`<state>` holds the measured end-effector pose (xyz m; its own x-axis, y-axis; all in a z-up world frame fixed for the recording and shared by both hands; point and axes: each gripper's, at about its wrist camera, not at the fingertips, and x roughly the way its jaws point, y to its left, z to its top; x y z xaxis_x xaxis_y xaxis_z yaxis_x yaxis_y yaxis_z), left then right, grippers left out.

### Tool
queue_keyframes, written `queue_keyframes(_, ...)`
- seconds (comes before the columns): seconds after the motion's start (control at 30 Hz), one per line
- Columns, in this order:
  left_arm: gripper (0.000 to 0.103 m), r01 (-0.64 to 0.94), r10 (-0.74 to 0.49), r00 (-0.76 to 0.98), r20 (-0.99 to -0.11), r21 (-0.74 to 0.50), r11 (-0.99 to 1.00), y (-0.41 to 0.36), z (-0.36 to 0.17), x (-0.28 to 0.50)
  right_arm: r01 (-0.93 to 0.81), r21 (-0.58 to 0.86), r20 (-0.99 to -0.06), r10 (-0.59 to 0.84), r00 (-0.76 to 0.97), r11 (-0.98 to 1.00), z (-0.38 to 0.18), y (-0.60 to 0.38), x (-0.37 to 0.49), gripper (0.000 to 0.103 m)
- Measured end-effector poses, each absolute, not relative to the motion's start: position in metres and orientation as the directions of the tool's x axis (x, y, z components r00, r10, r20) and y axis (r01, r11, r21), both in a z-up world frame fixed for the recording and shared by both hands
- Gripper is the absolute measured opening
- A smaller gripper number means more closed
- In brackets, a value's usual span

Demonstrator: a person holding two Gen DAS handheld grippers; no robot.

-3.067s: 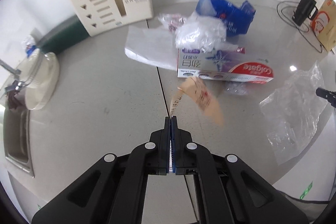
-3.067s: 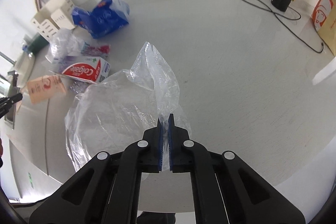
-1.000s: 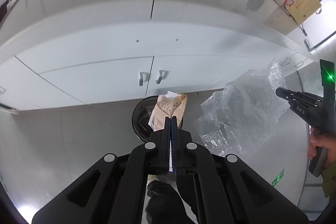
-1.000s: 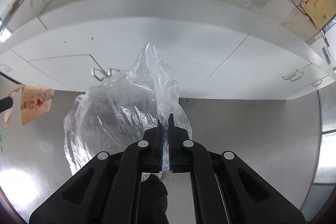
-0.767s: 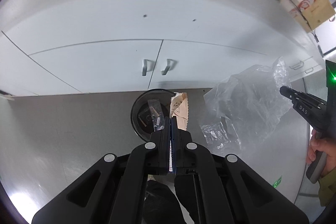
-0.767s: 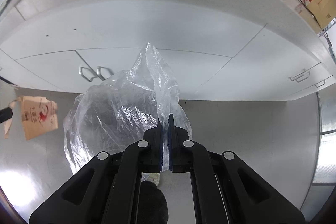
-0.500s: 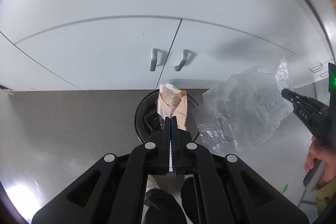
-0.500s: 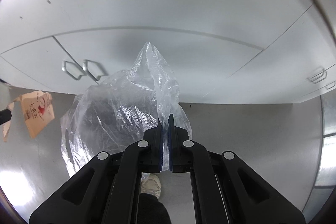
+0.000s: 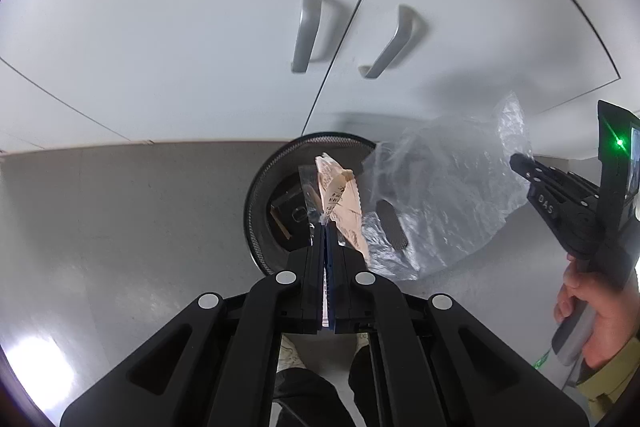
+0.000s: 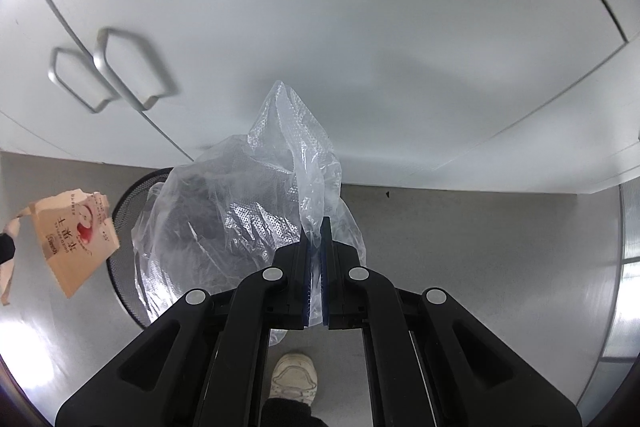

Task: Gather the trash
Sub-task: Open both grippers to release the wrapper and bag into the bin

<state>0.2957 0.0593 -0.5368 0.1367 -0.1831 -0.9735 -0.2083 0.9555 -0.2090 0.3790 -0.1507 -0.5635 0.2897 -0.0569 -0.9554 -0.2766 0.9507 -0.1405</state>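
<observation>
Both claws are now lowering from the worktop to the round black mesh bin (image 9: 260, 195) at 12 o'clock. The left claw (image 9: 325, 227) is clamping the tan paper snack packet (image 9: 344, 203); the right claw (image 10: 316, 227) is pinching the crumpled clear plastic bag (image 10: 240, 211), apparently over the rim, ready for release.

In the right wrist view, a crumpled clear plastic bag (image 10: 248, 227) is pinched between the closed black fingers of the right gripper (image 10: 315, 227), and its loose bulk is spread to the left and above the fingertips. Behind the bag, part of a round black mesh waste bin (image 10: 124, 211) is seen on the grey floor (image 10: 480, 247), in front of white cabinet doors (image 10: 340, 27) fitted with two silver loop handles (image 10: 116, 75). At the left edge, a torn tan paper snack packet (image 10: 74, 239) is held up beside the bin, apparently by the left gripper (image 10: 6, 251), of which only a dark tip is visible. A white sneaker (image 10: 292, 381) is seen at the bottom.
</observation>
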Motion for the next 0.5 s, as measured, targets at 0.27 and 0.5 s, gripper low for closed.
queue_keyframes(0.27,0.0,-0.247,-0.211,0.096,-0.973,-0.229,0.942,0.07,-0.578,0.29,-0.297,-0.103,-0.973,-0.034,0.229,0.949,-0.604,-0.146,0.366,0.005)
queue_keyframes(0.5,0.018,-0.214,-0.156,0.091,-0.984,-0.172,0.961,0.06,-0.584,0.29,-0.31,-0.044,-0.988,0.005,0.157,0.95,-0.626,-0.149,0.362,0.026)
